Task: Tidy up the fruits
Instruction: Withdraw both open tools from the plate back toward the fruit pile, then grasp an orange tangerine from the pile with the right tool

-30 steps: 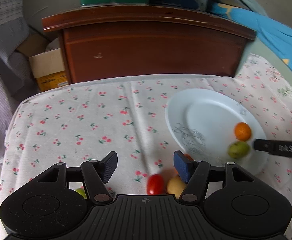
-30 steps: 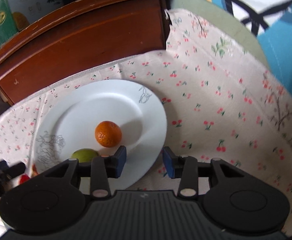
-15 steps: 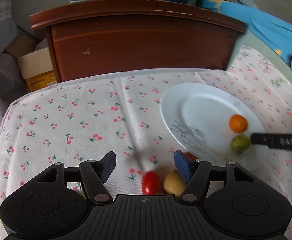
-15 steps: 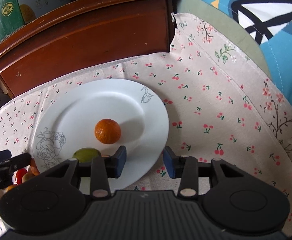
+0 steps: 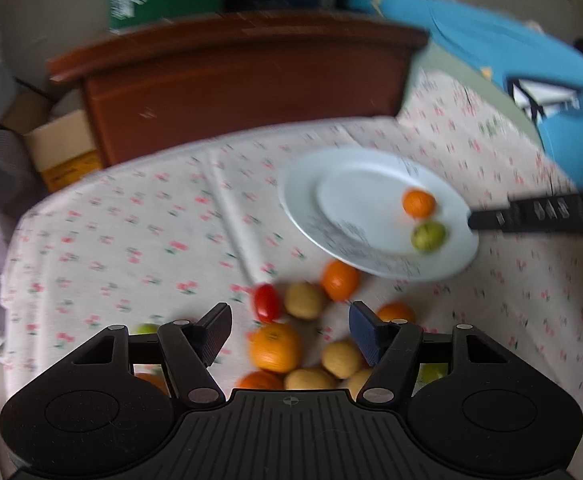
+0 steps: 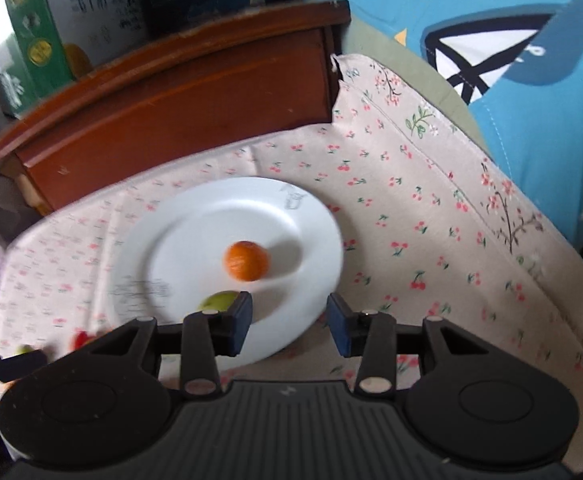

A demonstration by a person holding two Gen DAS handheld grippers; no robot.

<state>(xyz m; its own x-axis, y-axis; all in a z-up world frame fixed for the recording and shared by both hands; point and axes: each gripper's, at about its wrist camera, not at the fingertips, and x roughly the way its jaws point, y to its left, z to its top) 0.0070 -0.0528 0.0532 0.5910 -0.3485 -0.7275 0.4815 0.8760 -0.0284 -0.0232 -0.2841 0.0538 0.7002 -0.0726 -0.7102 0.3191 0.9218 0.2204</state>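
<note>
Cherry-print cloth covers the bed surface, with a dark wooden headboard behind it and cartons stacked beyond. On the cloth lies a round white plate, flat, with a faint grey line drawing near its rim. Two fruits sit on it, just beside each other: a small orange mandarin and a green fruit, both roundish with no clear long axis. Off the plate, near its edge, a loose cluster rests on the cloth: a red oval tomato with its long axis running roughly away from the camera, pale yellow round fruits and several oranges. The left gripper hangs above this cluster, jaws apart and gripping nothing. The right gripper hovers over the plate's near rim, jaws apart and empty.
</note>
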